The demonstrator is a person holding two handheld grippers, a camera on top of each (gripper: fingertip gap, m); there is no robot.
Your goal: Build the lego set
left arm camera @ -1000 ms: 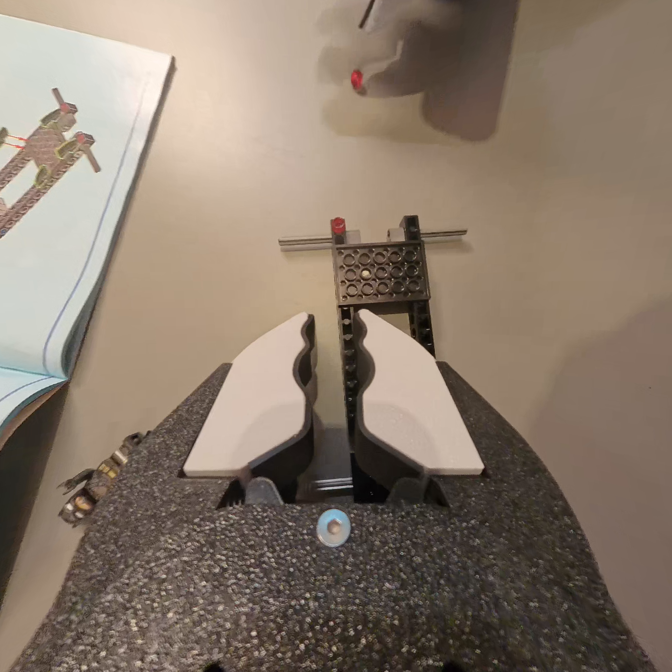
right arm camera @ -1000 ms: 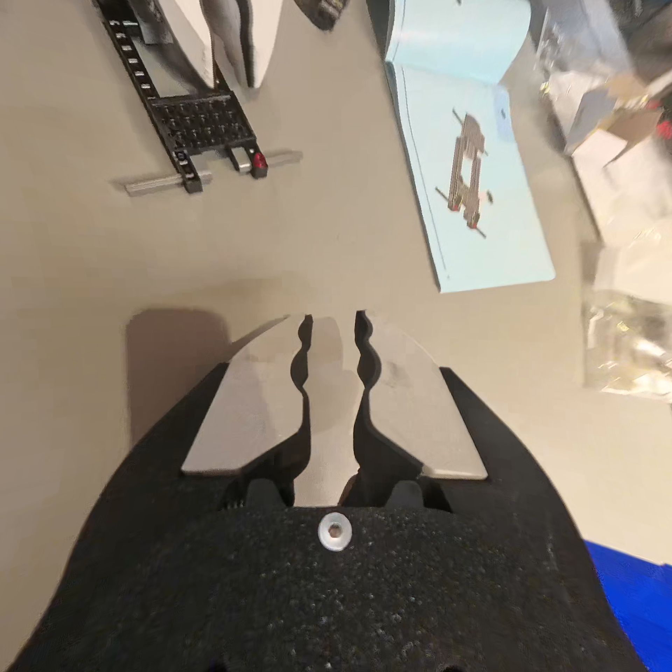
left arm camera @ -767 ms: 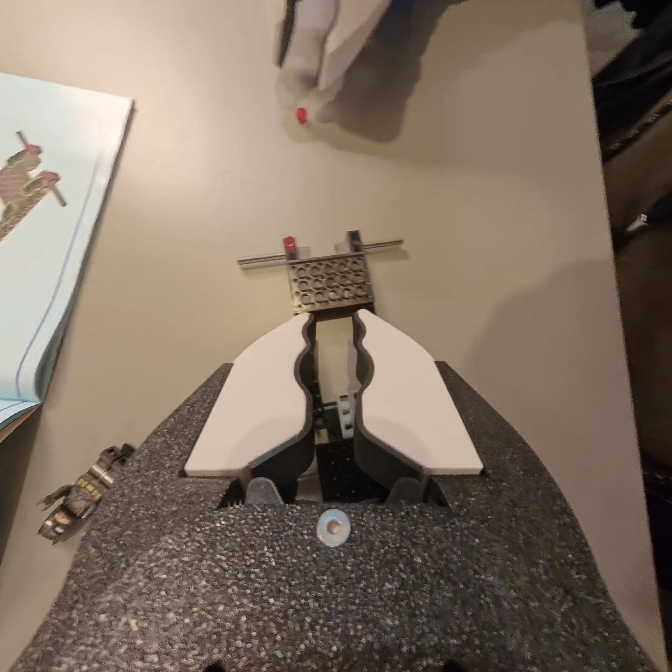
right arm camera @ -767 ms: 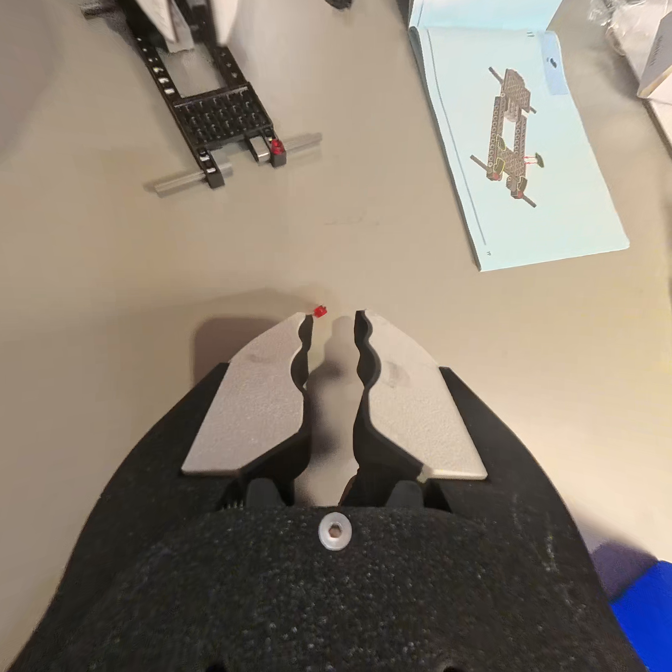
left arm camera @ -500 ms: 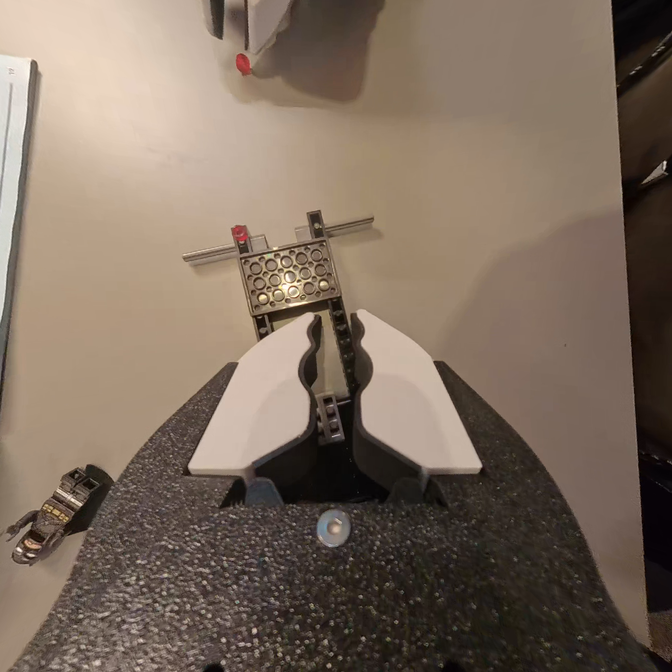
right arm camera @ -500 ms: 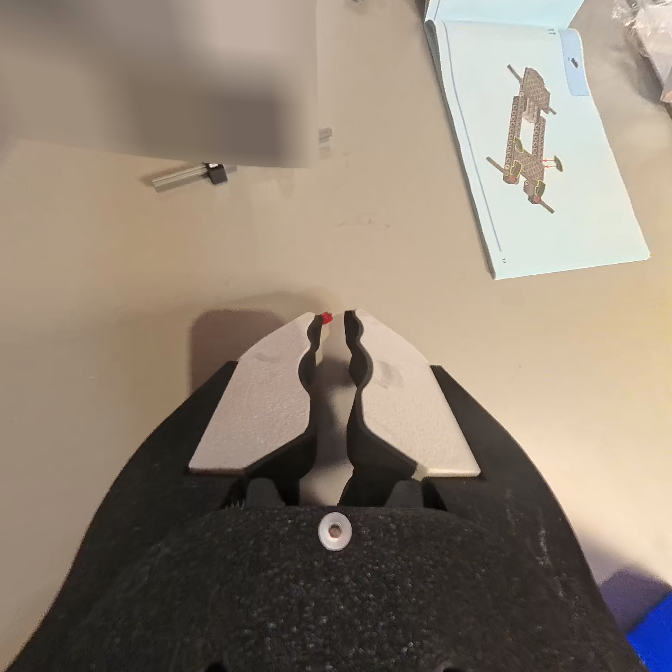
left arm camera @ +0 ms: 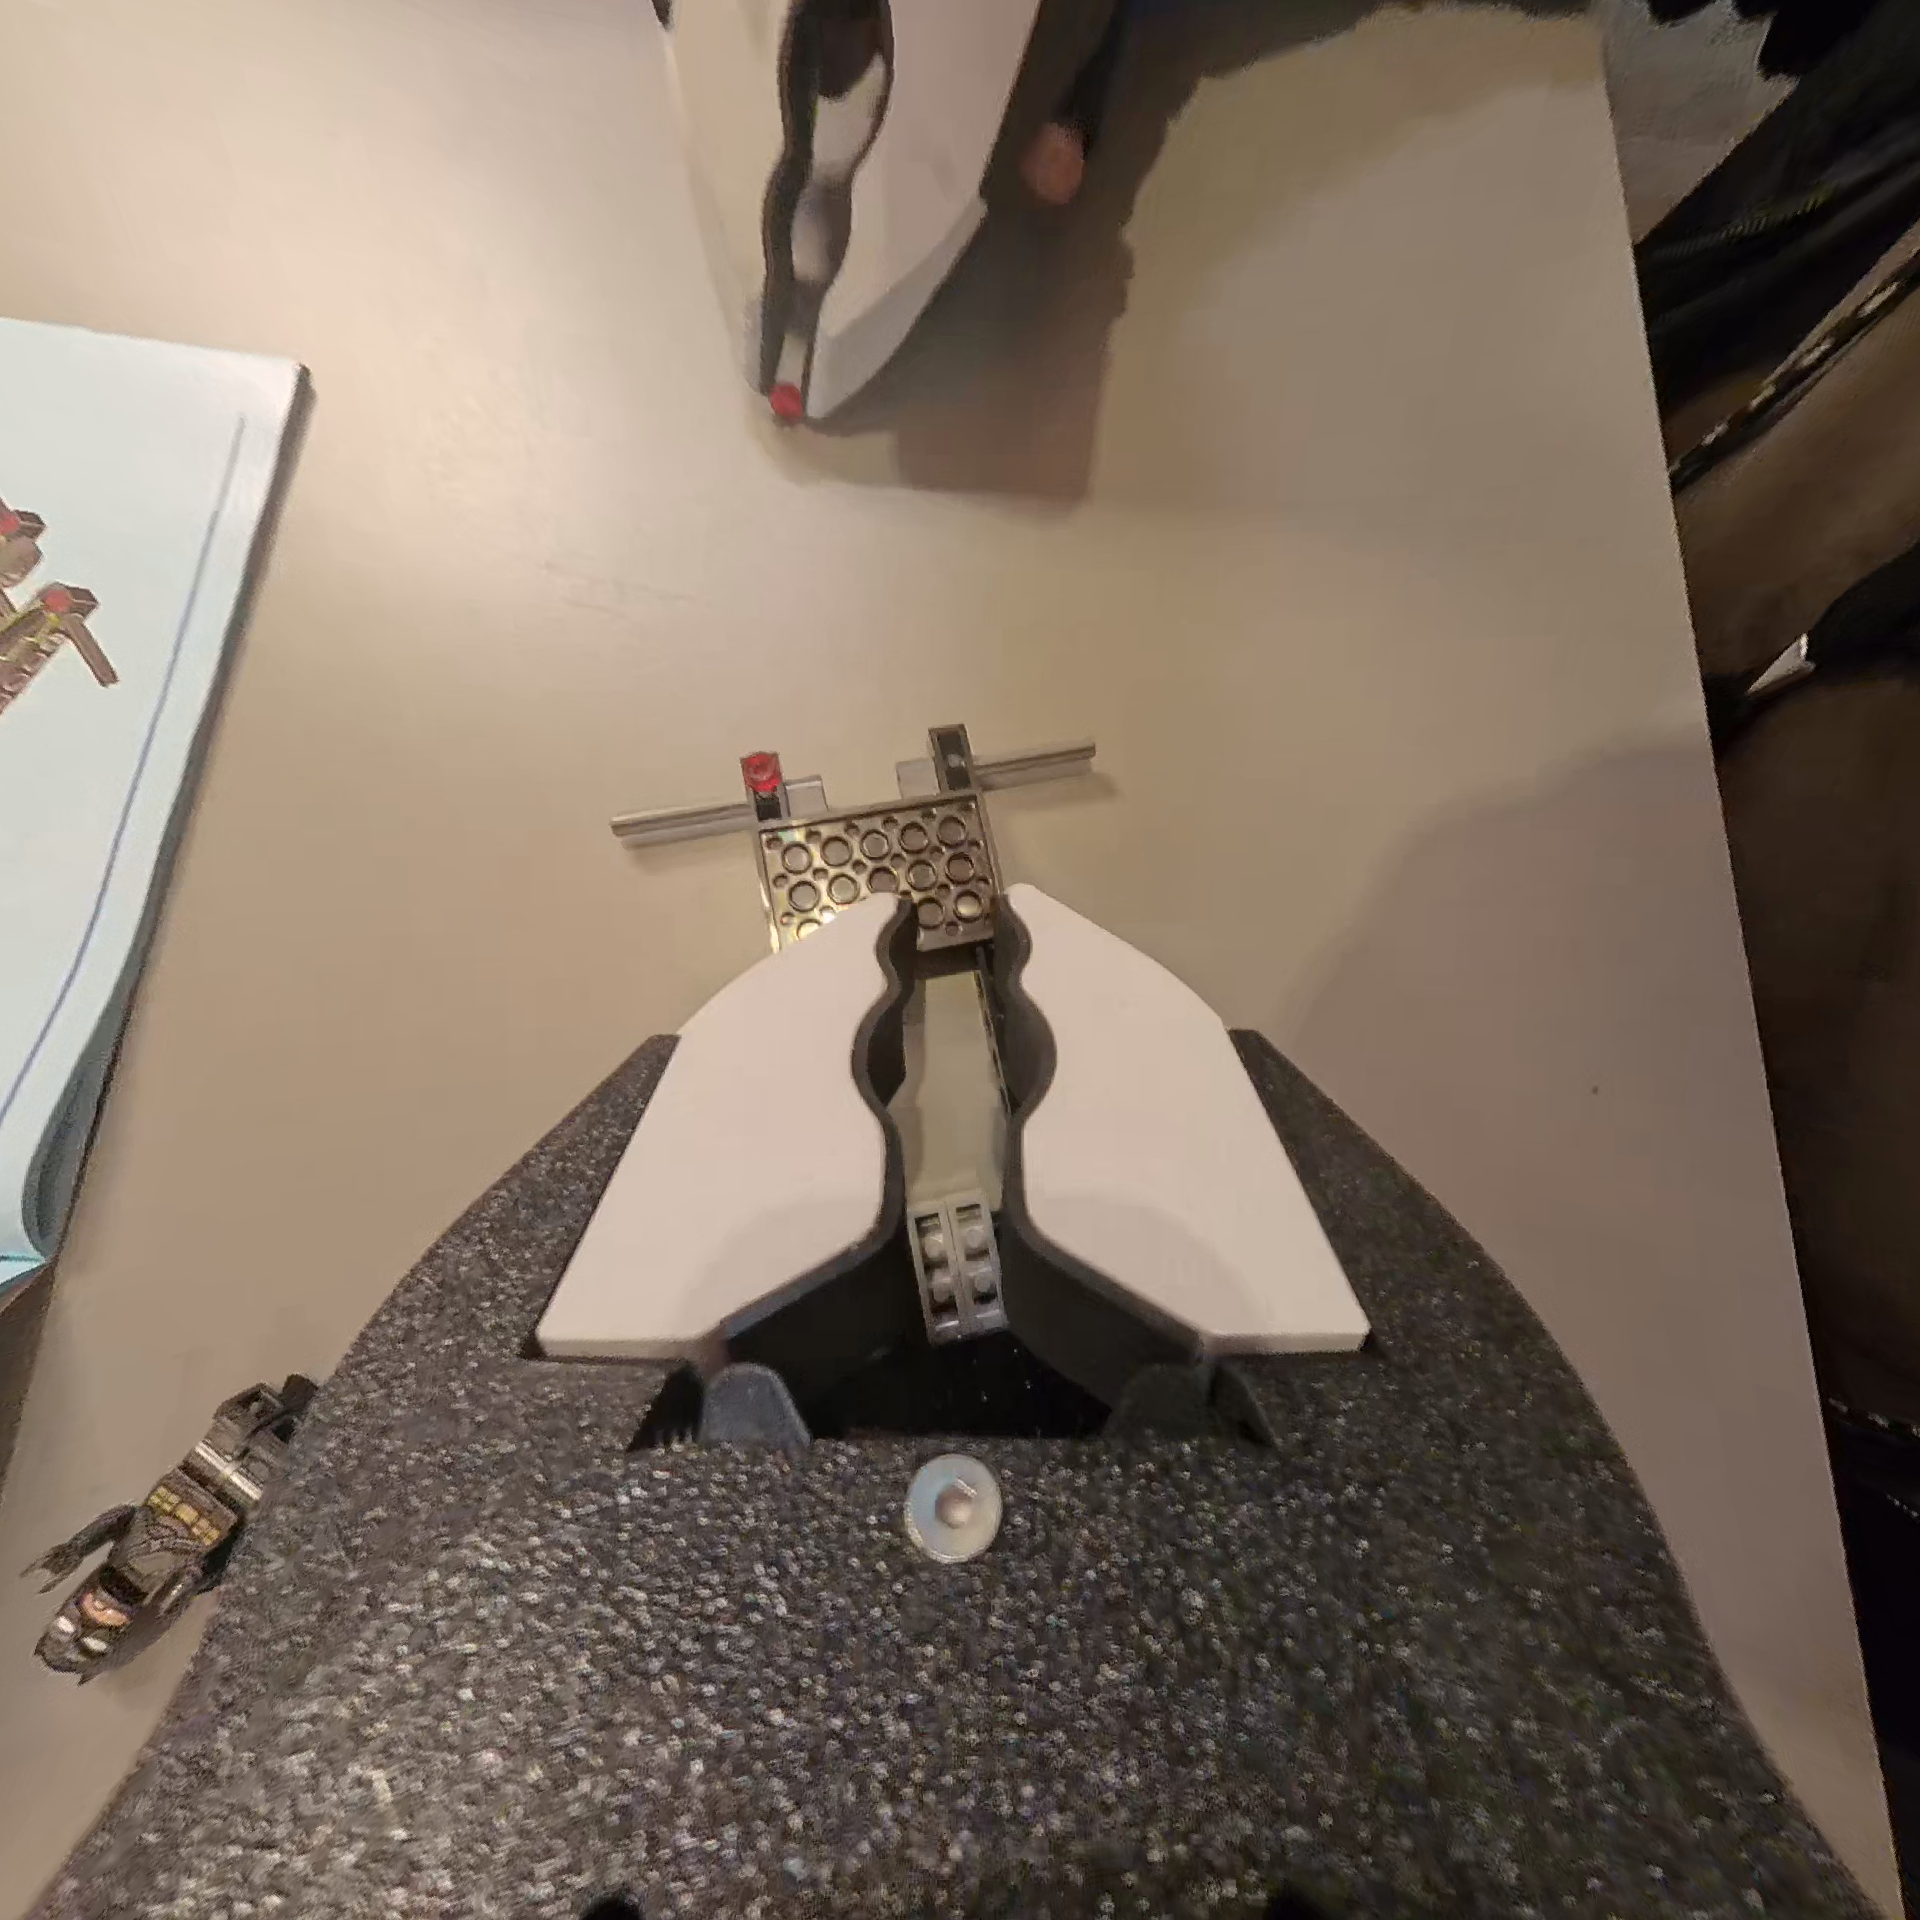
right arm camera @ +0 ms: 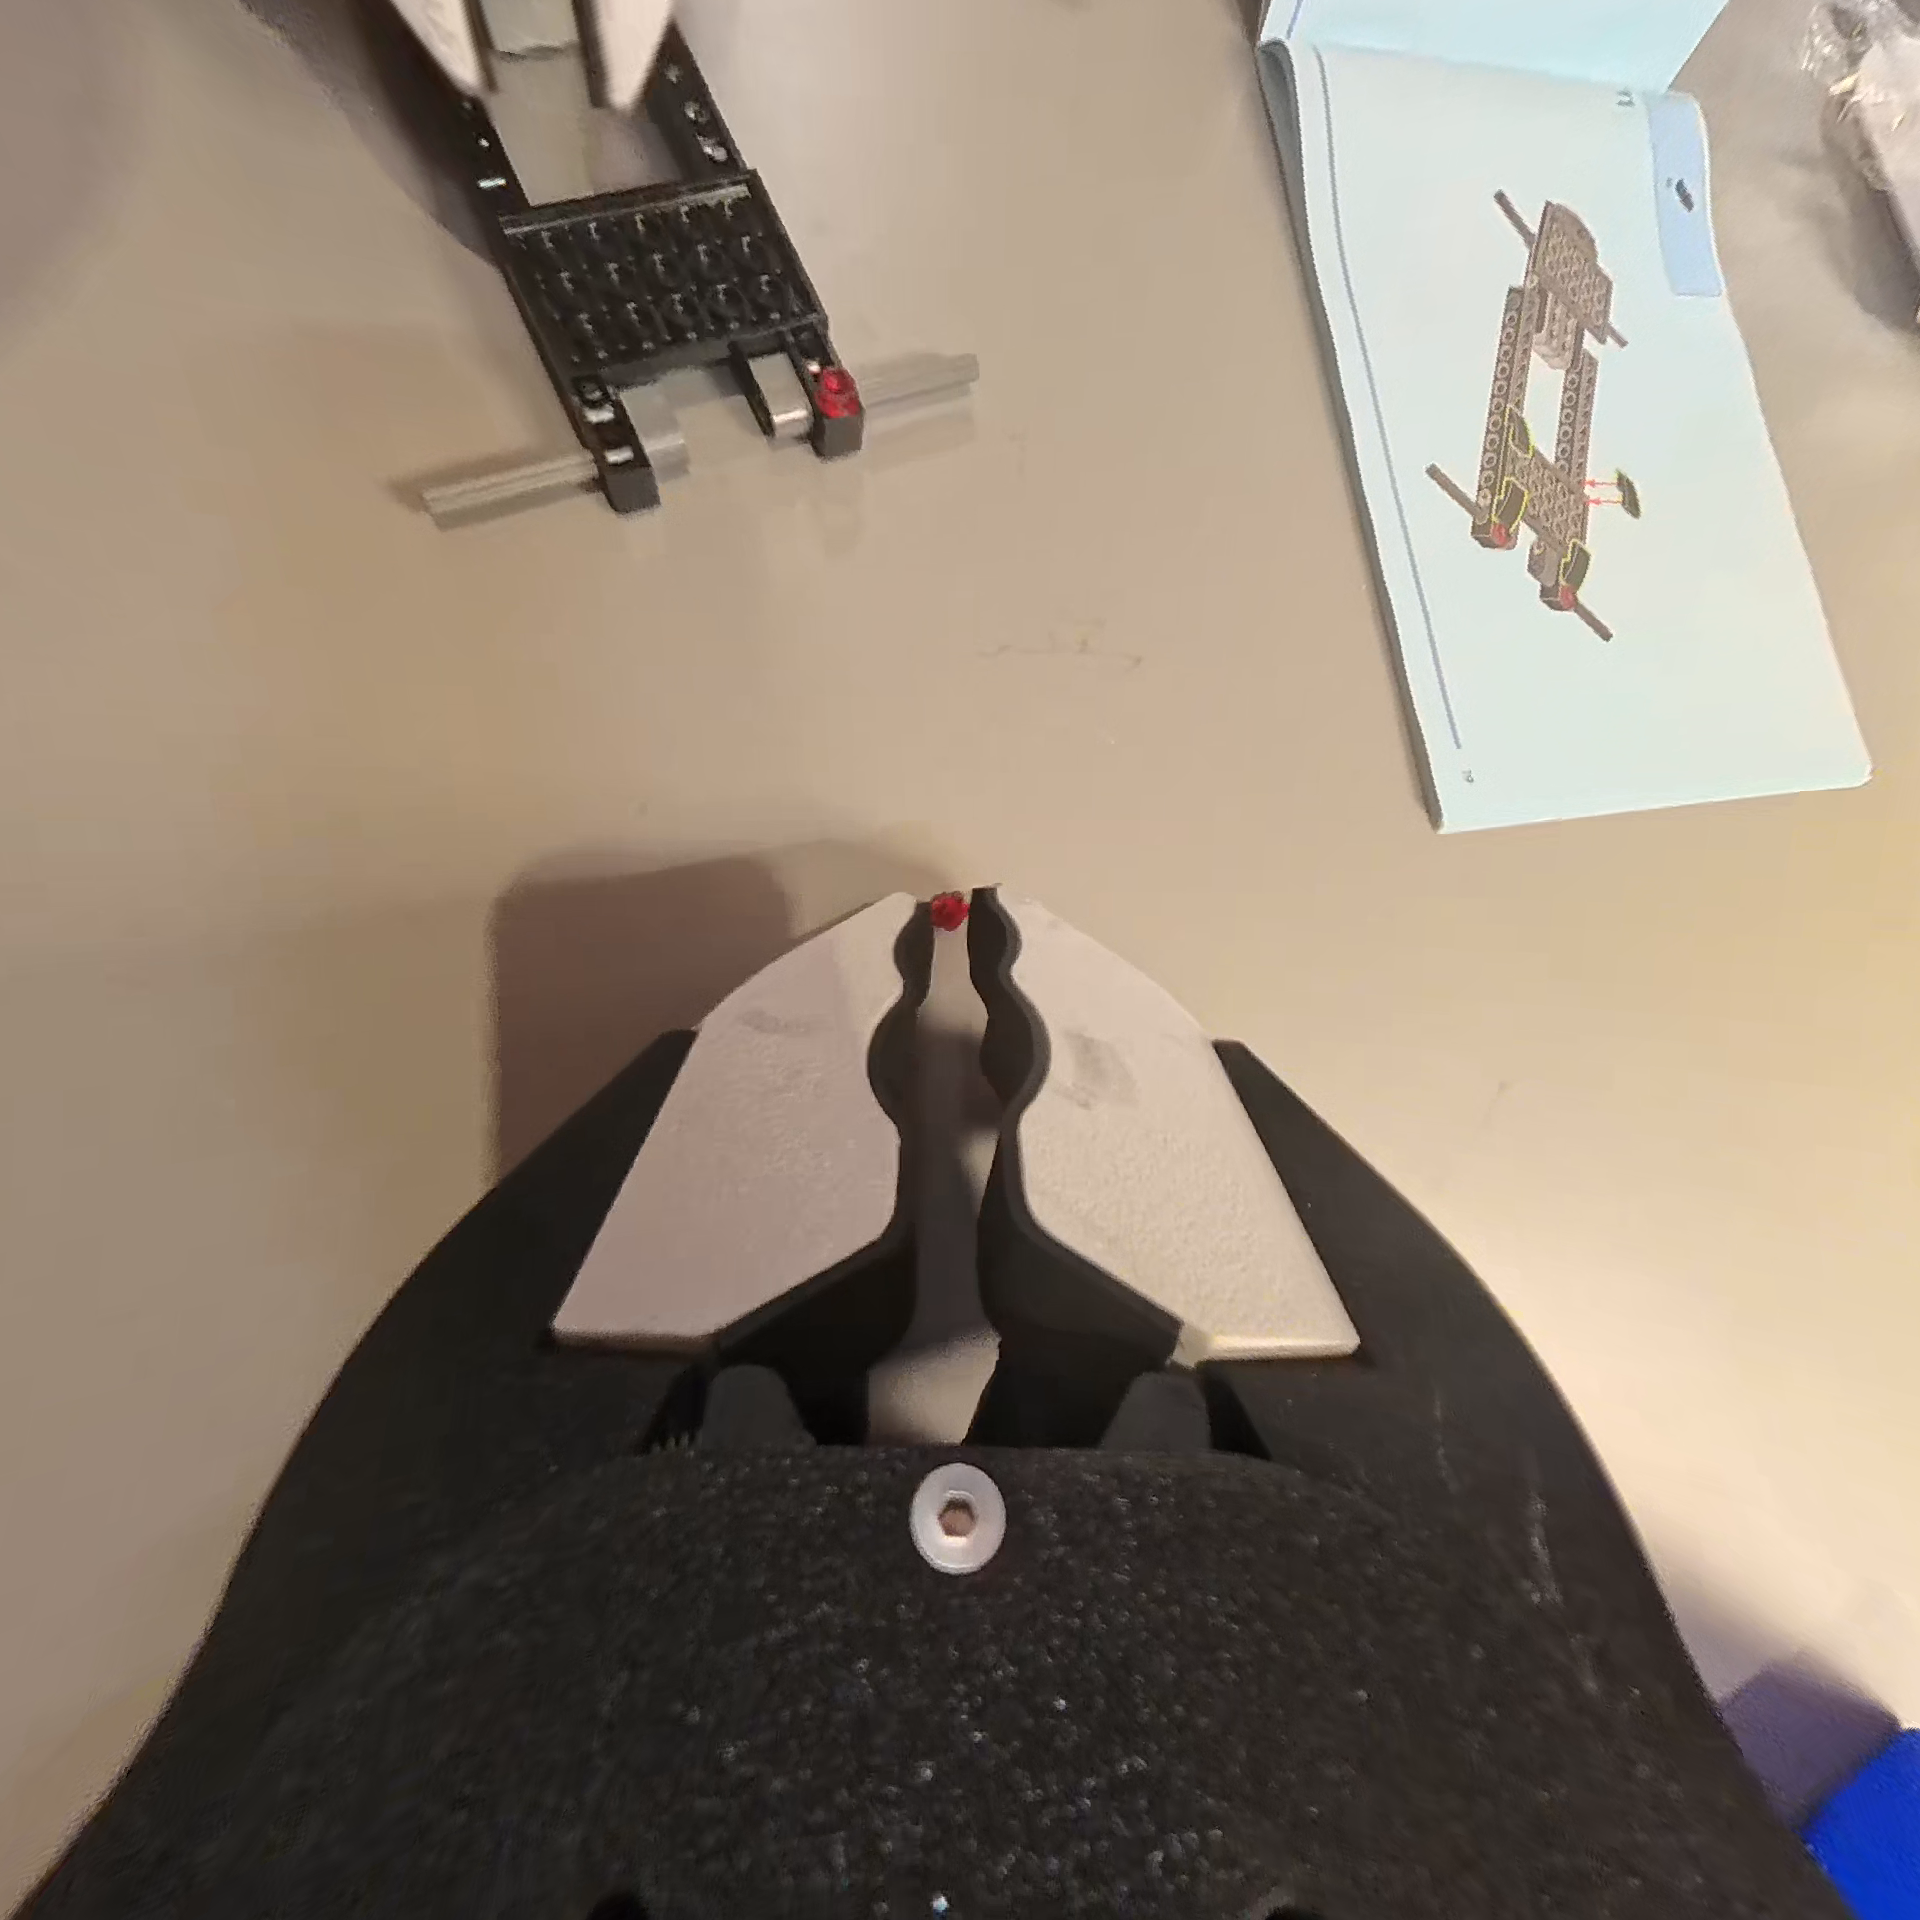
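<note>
The right hand-held gripper [right arm camera: 950, 906] has its jaws almost together, the very tips pinching a tiny red round stud [right arm camera: 948, 910]; its fingertips [right arm camera: 883, 920] are tilted down until they nearly meet the beige tabletop [right arm camera: 312, 675], a pose that suits so small a piece. Across from it, the left hand-held gripper [left arm camera: 951, 902] is narrowed over a black brick chassis [left arm camera: 878, 868] made of two long beams joined by a studded plate, with a grey axle [left arm camera: 675, 821] running across its far end. One beam runs down the gap between its fingers [left arm camera: 1101, 997], though whether the pads actually press on that beam is not plain; it looks placed there to steady the frame flat on the tabletop. A matching red stud [left arm camera: 762, 770] already sits on one beam's end, while the other beam's end [left arm camera: 948, 746] is bare. An open pale-blue instruction booklet [right arm camera: 1621, 436] lies toward one side edge of the tabletop, its page turned up within sight of both grippers. A small dark minifigure [left arm camera: 135, 1548] lies on its back beside the left gripper's foam-covered body.
</note>
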